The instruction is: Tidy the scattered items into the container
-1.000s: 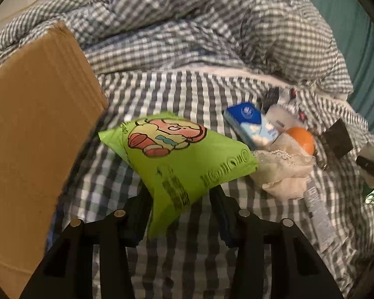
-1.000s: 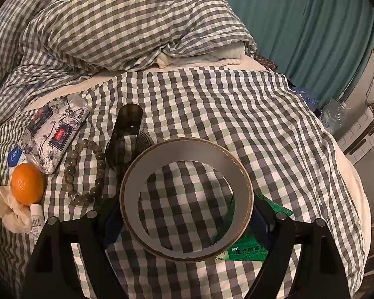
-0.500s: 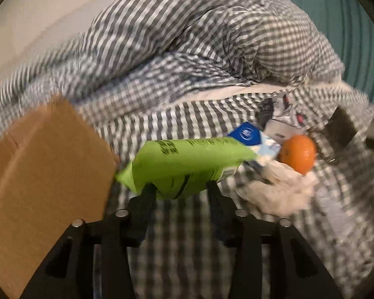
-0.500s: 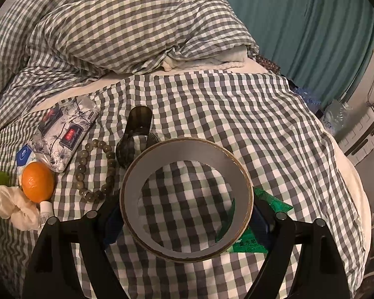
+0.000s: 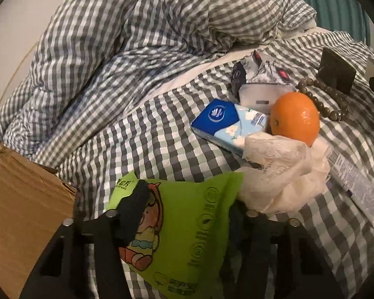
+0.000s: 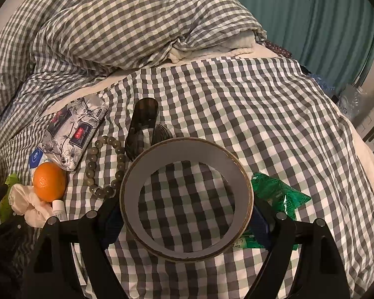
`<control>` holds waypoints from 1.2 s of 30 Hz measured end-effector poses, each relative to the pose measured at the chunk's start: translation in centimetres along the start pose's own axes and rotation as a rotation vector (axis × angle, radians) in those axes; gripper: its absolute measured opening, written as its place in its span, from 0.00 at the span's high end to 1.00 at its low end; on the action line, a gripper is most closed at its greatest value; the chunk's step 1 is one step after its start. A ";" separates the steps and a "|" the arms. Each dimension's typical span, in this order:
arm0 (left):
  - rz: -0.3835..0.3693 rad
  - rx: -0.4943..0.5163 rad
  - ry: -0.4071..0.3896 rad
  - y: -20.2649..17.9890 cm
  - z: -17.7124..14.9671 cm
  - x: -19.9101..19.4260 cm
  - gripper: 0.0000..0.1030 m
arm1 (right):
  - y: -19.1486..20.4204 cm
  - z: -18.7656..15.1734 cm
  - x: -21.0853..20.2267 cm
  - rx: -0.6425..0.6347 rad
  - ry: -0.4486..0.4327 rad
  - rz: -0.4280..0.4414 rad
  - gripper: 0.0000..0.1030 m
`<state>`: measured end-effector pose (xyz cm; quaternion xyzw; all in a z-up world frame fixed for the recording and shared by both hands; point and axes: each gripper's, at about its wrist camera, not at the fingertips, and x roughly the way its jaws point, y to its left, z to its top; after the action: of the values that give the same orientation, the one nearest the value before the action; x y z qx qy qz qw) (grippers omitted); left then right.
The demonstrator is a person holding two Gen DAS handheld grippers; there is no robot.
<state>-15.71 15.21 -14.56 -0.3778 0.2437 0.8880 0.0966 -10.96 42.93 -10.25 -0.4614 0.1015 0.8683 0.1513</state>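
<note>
Green plastic fills the lower middle of the left wrist view: the snack packet (image 5: 184,229) sits between the jaws of the left gripper (image 5: 184,214), pinched across its width, one dark finger lying over the cartoon print at about 9 o'clock of the packet and the other hidden behind its 3 o'clock edge. A second ago the packet stood out ahead of the jaws with its printed face up, half a second ago it showed edge-on, and now it hangs face-on and lower in the frame; the jaws have just been opening a little while the packet is between them, yet it looks held. I judge this as the carry toward the cardboard box (image 5: 25,211), whose corner is at 8 o'clock in this view, just beside the packet; the drop is not yet made.

Further out on the bed (image 5: 149,129), at 2 o'clock from the packet, lie a white crumpled bag (image 5: 284,174), an orange (image 5: 295,118), a blue tissue pack (image 5: 227,122), a floral pouch (image 5: 259,72) and a bead bracelet (image 5: 329,99), all waiting.

From the right wrist view, the right gripper (image 6: 187,214) grips a tape roll (image 6: 187,199) across its full width, unchanged over the last second, with a green sachet (image 6: 276,194) on the bed at its 3 o'clock.
</note>
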 end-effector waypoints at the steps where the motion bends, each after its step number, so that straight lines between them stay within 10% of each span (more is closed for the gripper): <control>1: -0.006 -0.016 -0.004 0.3 0.1 -0.2 0.50 | 0.0 0.0 0.0 -0.001 -0.001 0.001 0.19; 12: 0.097 -0.172 0.025 5.0 -0.5 -3.3 0.55 | 0.6 -0.4 -2.2 -0.008 -0.029 0.020 0.19; 21: 0.157 -0.193 0.065 5.1 -2.2 -0.9 0.03 | 0.6 -0.6 -2.4 0.015 -0.011 0.057 0.19; 27: 0.199 -0.149 0.082 3.8 -3.1 1.0 0.05 | 0.1 -0.4 -1.8 0.036 0.003 0.054 0.19; 36: 0.209 -0.190 0.074 5.0 -2.3 -0.6 0.47 | 0.4 -0.4 -2.0 0.031 0.003 0.060 0.19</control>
<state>-15.68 9.73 -13.69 -0.3905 0.2000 0.8977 -0.0415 -9.78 42.13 -8.82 -0.4569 0.1288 0.8701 0.1323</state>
